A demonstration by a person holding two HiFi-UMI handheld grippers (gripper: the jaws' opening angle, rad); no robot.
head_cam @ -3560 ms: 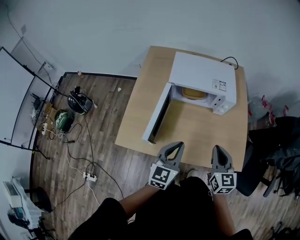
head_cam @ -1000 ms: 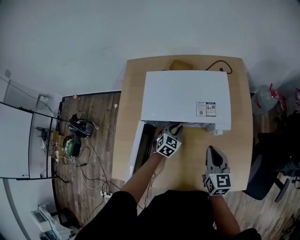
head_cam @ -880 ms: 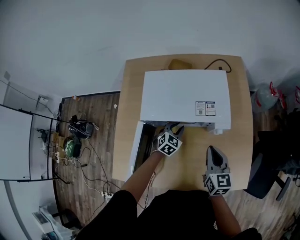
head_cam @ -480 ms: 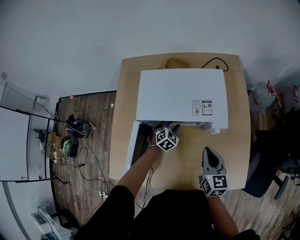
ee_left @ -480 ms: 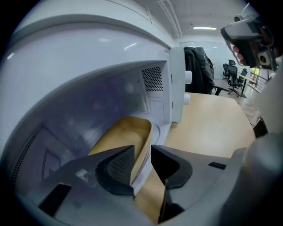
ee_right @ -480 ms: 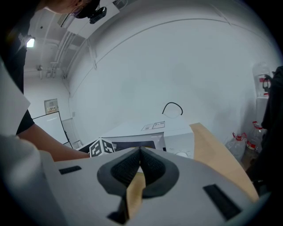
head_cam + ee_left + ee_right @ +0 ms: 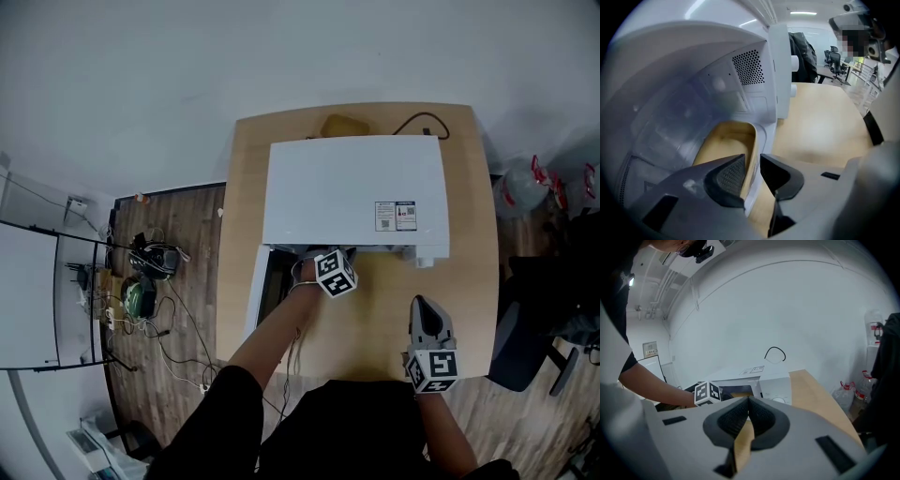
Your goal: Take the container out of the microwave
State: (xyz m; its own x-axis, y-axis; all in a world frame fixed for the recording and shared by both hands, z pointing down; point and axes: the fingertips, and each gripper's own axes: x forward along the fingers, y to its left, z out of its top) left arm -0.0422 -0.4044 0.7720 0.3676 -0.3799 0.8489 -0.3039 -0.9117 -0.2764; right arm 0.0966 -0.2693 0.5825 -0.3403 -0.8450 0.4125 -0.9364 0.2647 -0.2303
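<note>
Reaching into the microwave (image 7: pixel 352 192), left tool (image 7: pixel 752 169) apparently pinching container (image 7: pixel 725 143) rim, unseen overhead; right tool (image 7: pixel 748 404) pressed together.

the left hand-held gripper (image 7: pixel 752 164) and right hand-held gripper (image 7: pixel 748 404) are grey (black-and-white marker cubes (image 7: pixel 335 273)), the clothes (image 7: pixel 356 433) black.

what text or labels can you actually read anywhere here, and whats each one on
No text here can be quoted.
Label on top of the microwave: print too small to read.
Wall sign in the right gripper view: too blurred to read.
Marker cubes: black-and-white square patterns, no words or numbers.
</note>
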